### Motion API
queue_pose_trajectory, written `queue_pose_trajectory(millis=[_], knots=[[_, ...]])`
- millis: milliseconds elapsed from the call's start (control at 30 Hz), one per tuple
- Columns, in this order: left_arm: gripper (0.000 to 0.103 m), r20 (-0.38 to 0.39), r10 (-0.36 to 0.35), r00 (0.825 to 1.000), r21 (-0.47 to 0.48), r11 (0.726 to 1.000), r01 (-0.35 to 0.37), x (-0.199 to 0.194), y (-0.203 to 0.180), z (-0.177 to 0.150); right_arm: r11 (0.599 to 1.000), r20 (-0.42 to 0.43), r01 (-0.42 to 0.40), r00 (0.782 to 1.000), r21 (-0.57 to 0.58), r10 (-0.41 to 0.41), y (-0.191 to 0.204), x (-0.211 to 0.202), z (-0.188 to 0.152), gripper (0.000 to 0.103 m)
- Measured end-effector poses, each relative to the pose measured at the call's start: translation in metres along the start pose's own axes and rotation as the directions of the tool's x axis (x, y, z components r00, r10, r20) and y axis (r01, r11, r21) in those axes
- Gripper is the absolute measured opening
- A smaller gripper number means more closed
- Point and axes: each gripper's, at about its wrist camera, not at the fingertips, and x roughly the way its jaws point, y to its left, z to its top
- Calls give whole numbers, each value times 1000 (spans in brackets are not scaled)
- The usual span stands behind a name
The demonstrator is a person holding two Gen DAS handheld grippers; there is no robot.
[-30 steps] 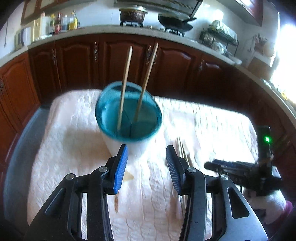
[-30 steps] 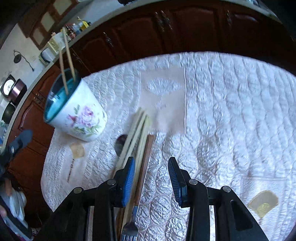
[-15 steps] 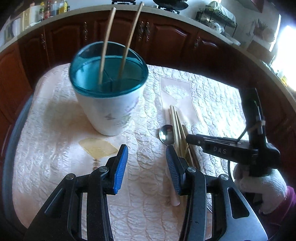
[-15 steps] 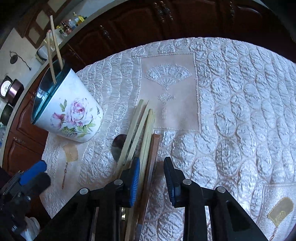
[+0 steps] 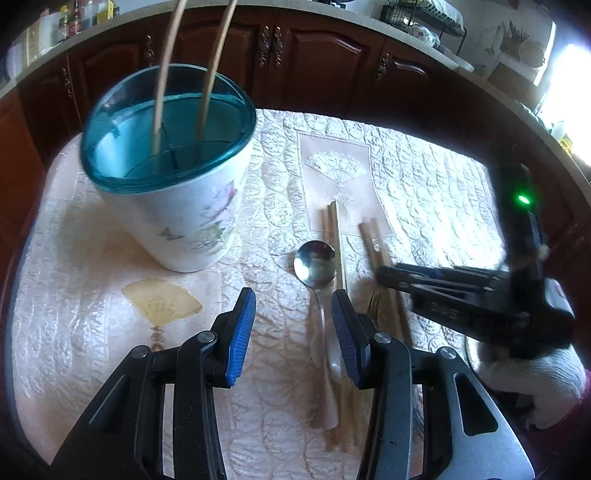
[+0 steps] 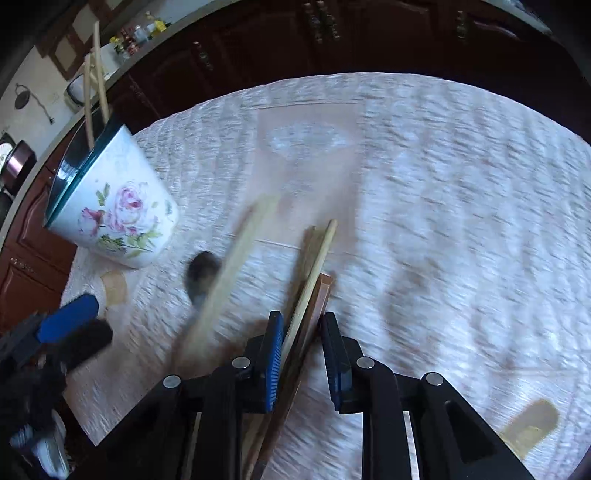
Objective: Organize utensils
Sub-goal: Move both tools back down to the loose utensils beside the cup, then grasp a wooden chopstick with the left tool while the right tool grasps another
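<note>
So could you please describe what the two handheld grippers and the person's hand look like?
Both the left gripper and the right gripper have black angular linkage arms with silver pivot pins and ribbed blue finger pads. The right one carries a green light. The hand holding it wears a white knit glove, with a dark red sleeve behind.

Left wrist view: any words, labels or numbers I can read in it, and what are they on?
None readable.
Right gripper: raised lettering on its side, too blurred to read.
Bottles on the counter: labels too small.
Cup: flower print only, no text.
</note>
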Motion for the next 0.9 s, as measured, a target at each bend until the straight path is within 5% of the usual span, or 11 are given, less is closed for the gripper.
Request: queue_pose_trajectory(millis=[267, 567, 833, 900], knots=[[42, -38, -13, 999, 36, 999, 14, 28, -20, 14, 994, 21, 59, 998, 88, -61, -49, -31, -16, 20], [41, -59, 62, 996, 124, 991, -55, 67, -48, 45, 981, 112, -131, 987, 146, 115, -64, -54, -11, 20], [7, -130, 96, 987, 159, 984, -75, 108, -62, 60, 977, 98, -178, 981, 119, 167, -55, -44, 10, 20], [6, -142, 74, 987, 141, 989, -54, 111, -60, 61, 978, 94, -181, 981, 108, 171, -47, -41, 3, 20]])
